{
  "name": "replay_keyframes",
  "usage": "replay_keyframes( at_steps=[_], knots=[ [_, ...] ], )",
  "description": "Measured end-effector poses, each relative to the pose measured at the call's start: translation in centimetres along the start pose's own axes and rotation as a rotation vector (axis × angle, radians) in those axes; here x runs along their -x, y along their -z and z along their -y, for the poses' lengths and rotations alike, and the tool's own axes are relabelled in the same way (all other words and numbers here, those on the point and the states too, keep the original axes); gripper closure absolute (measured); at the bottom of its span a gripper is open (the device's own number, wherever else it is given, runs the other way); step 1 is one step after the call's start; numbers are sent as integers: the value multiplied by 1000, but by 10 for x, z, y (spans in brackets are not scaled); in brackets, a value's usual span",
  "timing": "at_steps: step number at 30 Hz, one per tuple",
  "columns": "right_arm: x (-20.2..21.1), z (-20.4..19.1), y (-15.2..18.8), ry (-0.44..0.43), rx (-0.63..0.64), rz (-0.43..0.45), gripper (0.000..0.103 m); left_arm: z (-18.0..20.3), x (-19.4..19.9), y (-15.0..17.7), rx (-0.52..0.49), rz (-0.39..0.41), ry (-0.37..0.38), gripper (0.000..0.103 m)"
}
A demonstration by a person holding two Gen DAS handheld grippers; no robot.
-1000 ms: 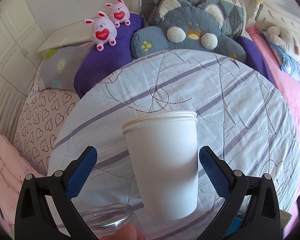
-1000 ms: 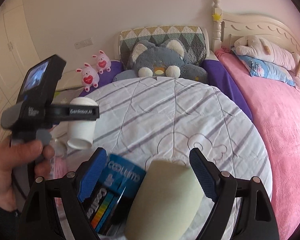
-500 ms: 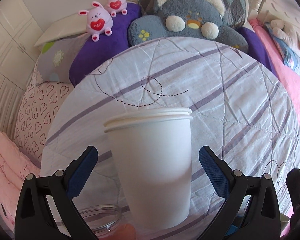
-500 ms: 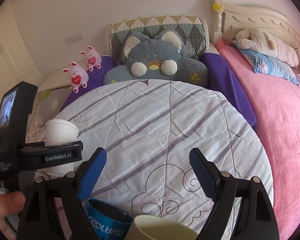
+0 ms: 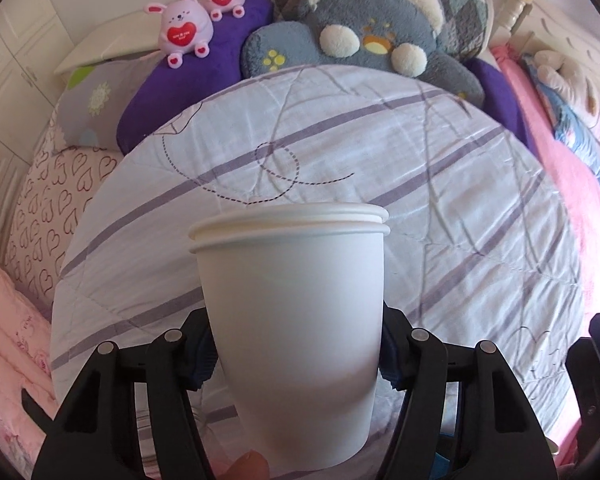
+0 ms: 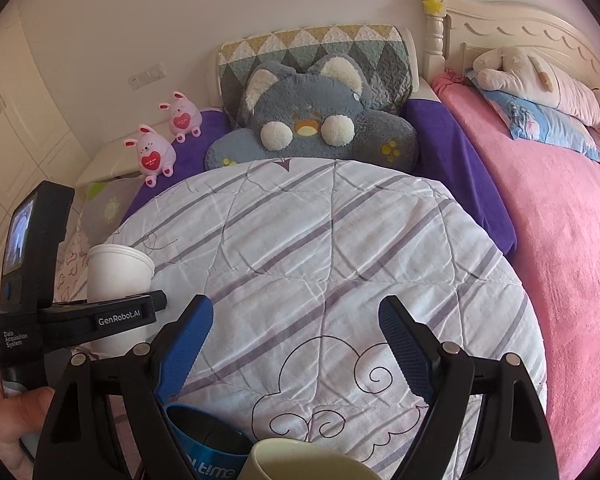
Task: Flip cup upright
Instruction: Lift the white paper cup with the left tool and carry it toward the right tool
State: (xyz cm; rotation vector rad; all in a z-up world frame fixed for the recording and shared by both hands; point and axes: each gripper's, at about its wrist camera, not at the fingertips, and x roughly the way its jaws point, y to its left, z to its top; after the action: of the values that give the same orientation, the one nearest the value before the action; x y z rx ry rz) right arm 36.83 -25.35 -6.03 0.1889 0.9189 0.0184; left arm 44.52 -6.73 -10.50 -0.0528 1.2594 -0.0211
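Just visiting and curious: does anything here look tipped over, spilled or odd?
Nothing spilled or damaged. The white cup stands rim up, clamped in the left gripper. It seems to be two cups nested: a double rim shows.

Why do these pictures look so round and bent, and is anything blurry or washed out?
Both views are fisheye: dark corners, bed bulging. Left wrist view: the white paper cup is soft, too close; sunlight washes out the pink blanket at right. Right wrist view: the mug rim is blurred.

Plain white paper cup (image 5: pixel 292 320), black claw (image 5: pixel 292 356) with blue pads (image 6: pixel 404 344). White quilt (image 6: pixel 340 248) striped in lilac with dark stitched swirls. Grey bear cushion (image 6: pixel 312 128), pink bunnies (image 6: pixel 150 156) with red hearts, purple pillow (image 5: pixel 180 92), pink blanket (image 6: pixel 560 240).
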Motion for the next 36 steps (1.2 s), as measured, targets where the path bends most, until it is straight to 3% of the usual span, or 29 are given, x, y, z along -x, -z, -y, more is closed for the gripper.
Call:
replay_keyframes(
  at_steps=[12,18,25,31,36],
  knots=[
    [45,1,8,4,-11,69,18,5,74,21,-56,115,35,39],
    [89,-6,30,3,-9,134,18,-3,129,72,-92,179,63,39],
    [143,-13,80,11,-25,205,18,-23,168,158,-140,188,99,38],
    [168,-18,137,32,-39,207,18,-25,159,226,-169,135,141,38],
    [164,-14,175,57,-34,159,18,-11,117,267,-184,51,163,38]
  ],
)
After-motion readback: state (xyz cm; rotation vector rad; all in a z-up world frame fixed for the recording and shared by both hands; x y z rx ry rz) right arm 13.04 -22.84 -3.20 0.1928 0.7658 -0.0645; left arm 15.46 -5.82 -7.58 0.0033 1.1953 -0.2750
